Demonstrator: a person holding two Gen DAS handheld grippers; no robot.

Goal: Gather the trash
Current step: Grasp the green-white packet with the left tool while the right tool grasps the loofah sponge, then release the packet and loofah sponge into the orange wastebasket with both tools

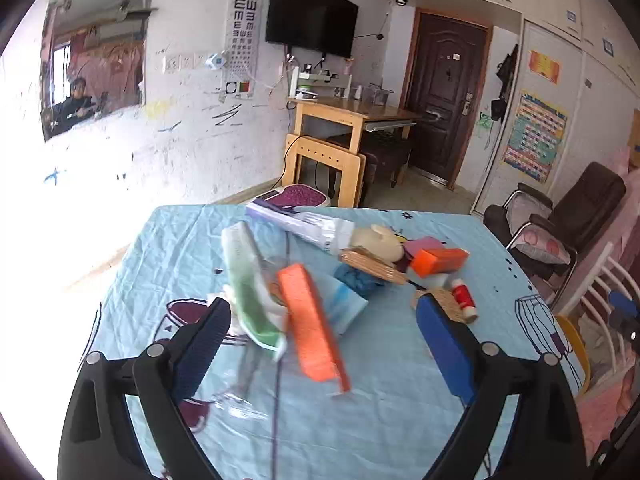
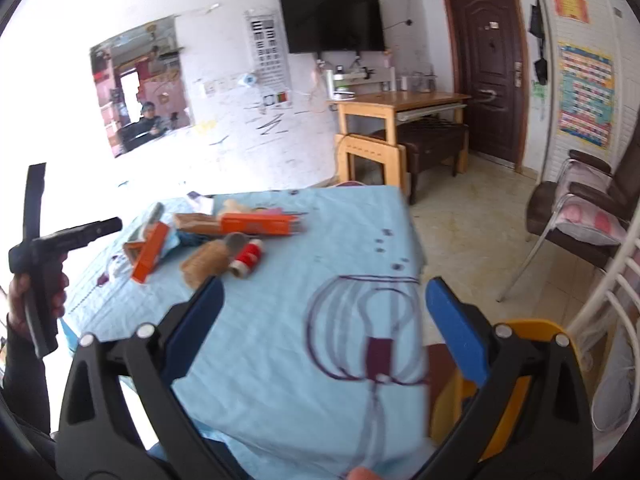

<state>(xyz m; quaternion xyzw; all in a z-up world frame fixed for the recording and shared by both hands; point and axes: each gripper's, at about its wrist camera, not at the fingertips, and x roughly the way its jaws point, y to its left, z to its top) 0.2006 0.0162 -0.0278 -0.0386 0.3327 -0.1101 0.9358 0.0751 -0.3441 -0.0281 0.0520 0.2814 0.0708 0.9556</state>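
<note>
**Status: collection not yet started**

Currently I judge the task to be at its opening stage. No piece of trash is held, and I see no bin or bag in either view, so I cannot tell where the items are to go.

1. Tool state. My left gripper [image 1: 322, 316] has its jaws spread wide apart and grips nothing. My right gripper [image 2: 324, 300] is likewise spread wide and empty, over a bare part of the blue tablecloth [image 2: 280, 360].

2. Location of the trash. The pile lies near the middle of the table, toward the far side, and to the left of the right gripper.
   - An orange box [image 1: 310, 322] lies nearest, between the left gripper's blue pads, tilted with one end toward me.
   - A green and white wrapper [image 1: 250, 284] lies just beside it on the left.
   - A second orange box [image 1: 438, 260] lies farther right, near a red and white spool [image 1: 464, 296].
   - A long pale carton [image 1: 300, 226] lies at the far edge of the pile.

3. Condition. The items overlap loosely; motion blur softens the nearest ones.

4. Remaining work. As far as I can judge, everything in the pile is left to collect.
</note>
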